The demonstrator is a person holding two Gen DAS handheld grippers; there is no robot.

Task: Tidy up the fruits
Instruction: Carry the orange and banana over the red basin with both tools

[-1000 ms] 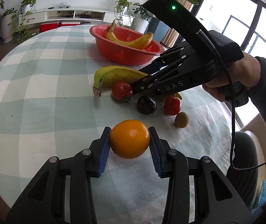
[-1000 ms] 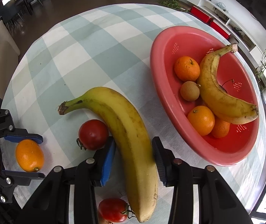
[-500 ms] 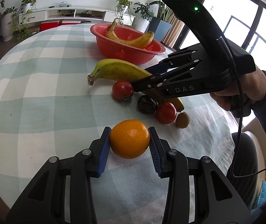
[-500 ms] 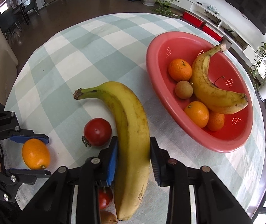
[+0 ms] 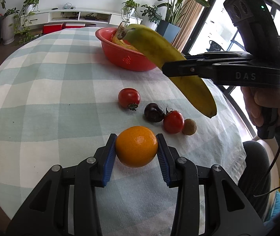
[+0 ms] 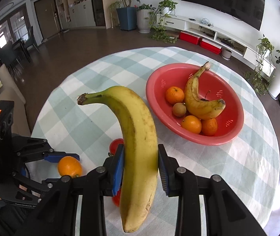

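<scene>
My left gripper [image 5: 137, 149] is shut on an orange [image 5: 136, 146] that rests low over the checked tablecloth. My right gripper [image 6: 140, 163] is shut on a large yellow banana [image 6: 140, 137], held up in the air with its stem toward the red basket [image 6: 236, 131]. The left wrist view shows that banana [image 5: 169, 63] hanging above the table in front of the basket [image 5: 128, 61]. The basket holds another banana [image 6: 196, 100], three oranges and a kiwi. On the cloth lie two tomatoes [image 5: 129, 98] [image 5: 173, 122], a dark plum [image 5: 153, 112] and a kiwi [image 5: 189, 126].
The round table [image 6: 248, 177] carries a green-and-white checked cloth. A person's hand [image 5: 265, 106] grips the right tool at the table's right edge. Beyond the table stand potted plants, a low white TV cabinet and a window.
The right gripper closed on the banana and lifted it off the table, swinging it up toward the basket. The left gripper and its orange stayed still.
</scene>
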